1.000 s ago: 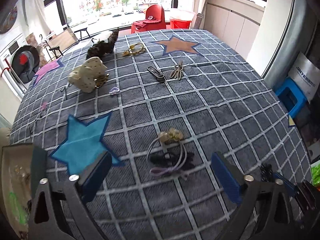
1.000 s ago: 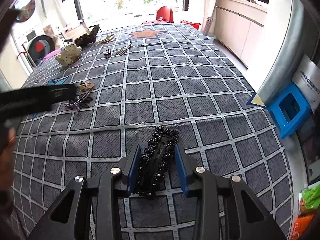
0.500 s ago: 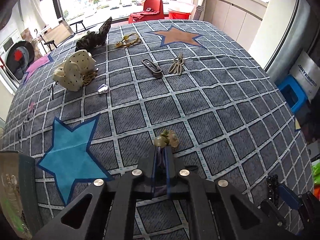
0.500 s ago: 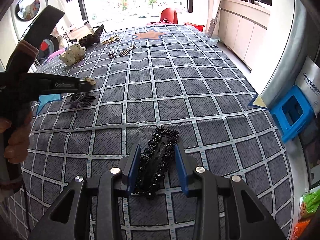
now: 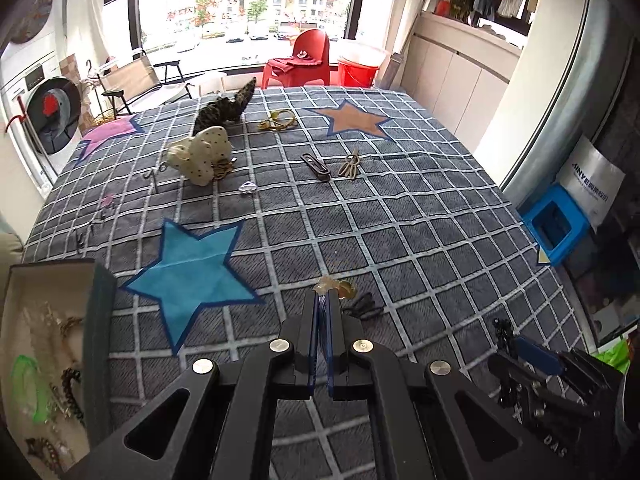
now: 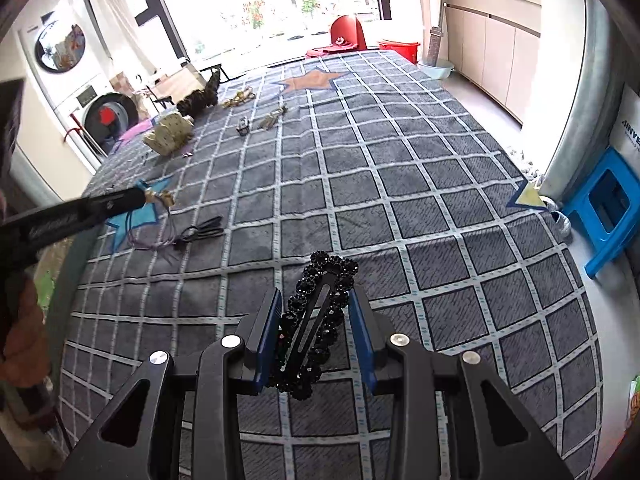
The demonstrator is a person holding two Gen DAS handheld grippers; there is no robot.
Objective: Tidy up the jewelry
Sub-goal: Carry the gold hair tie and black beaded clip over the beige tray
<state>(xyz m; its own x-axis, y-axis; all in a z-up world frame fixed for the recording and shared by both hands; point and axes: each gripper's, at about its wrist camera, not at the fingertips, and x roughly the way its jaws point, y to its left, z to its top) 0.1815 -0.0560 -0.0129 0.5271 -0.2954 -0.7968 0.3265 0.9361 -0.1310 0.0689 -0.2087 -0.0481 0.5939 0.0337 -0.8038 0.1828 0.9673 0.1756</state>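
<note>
Hairclip (image 6: 316, 320) sits between right claw (image 6: 316, 328) pads — gripped.

Daylight poured through big windows (image 5: 248, 4) far ahead of the claw. A red chair (image 5: 300, 62) and red bucket (image 5: 360, 70) stood below them, pale cabinets (image 5: 460, 76) lined the right wall, a blue stool (image 5: 554, 226) sat right, a washer (image 6: 76, 80) left.

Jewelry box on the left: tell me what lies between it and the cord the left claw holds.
Nothing visible does. The left claw is shut on the purple cord with the amber charm, and only bare checked blanket with its blue star lies between it and the open jewelry box.
</note>
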